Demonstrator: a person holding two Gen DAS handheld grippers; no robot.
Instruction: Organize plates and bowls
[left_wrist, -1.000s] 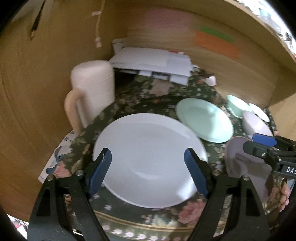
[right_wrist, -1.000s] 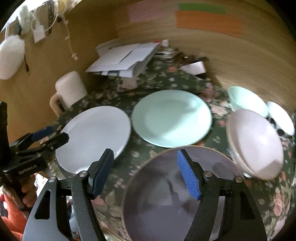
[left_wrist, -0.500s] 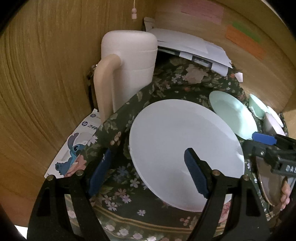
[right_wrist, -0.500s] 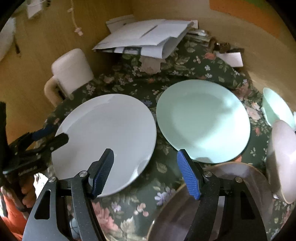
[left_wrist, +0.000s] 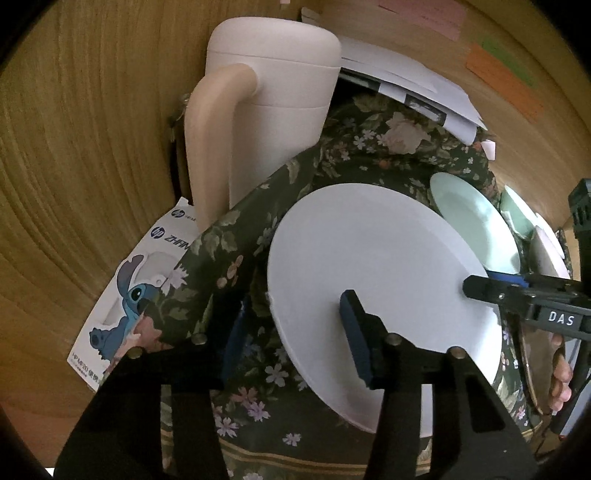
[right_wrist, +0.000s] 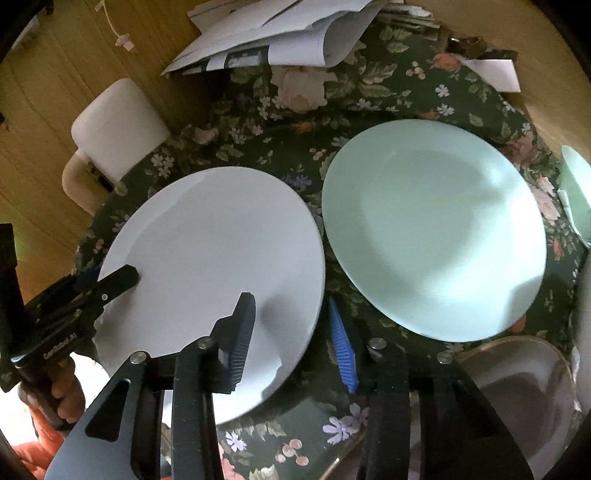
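Both tools come down at a steep angle onto opposite rims of the white plate (right_wrist: 214, 266), which lies on the flowered cloth (right_wrist: 295, 110) covering the worktop. The left tool (left_wrist: 291, 332) straddles the plate's near-left rim, one blue pad above the plate and the other below beside the cloth; its jaws have just been closing with the rim between them, though whether the pads already press on it cannot be told. The right tool (right_wrist: 295, 336) straddles the rim nearest the green plate (right_wrist: 432, 229) in the same way, dark pad over the white surface and blue pad outside the edge; its jaws have also just been closing, and a firm pinch cannot be confirmed. In the left view the right tool's body reads "DAS", with fingers (left_wrist: 561, 373) of a hand wrapped round its handle; in the right view the left tool carries lettering too small to read surely. The left view alone shows a card (left_wrist: 129, 288) with a blue cartoon creature and an "hp" logo, lying left of the white plate below a pale jug (left_wrist: 273, 122). The right view alone shows the whole green plate, just right of the white one, loose papers (right_wrist: 280, 33) beyond both plates, and a grey dish (right_wrist: 517, 391) at the green plate's near side
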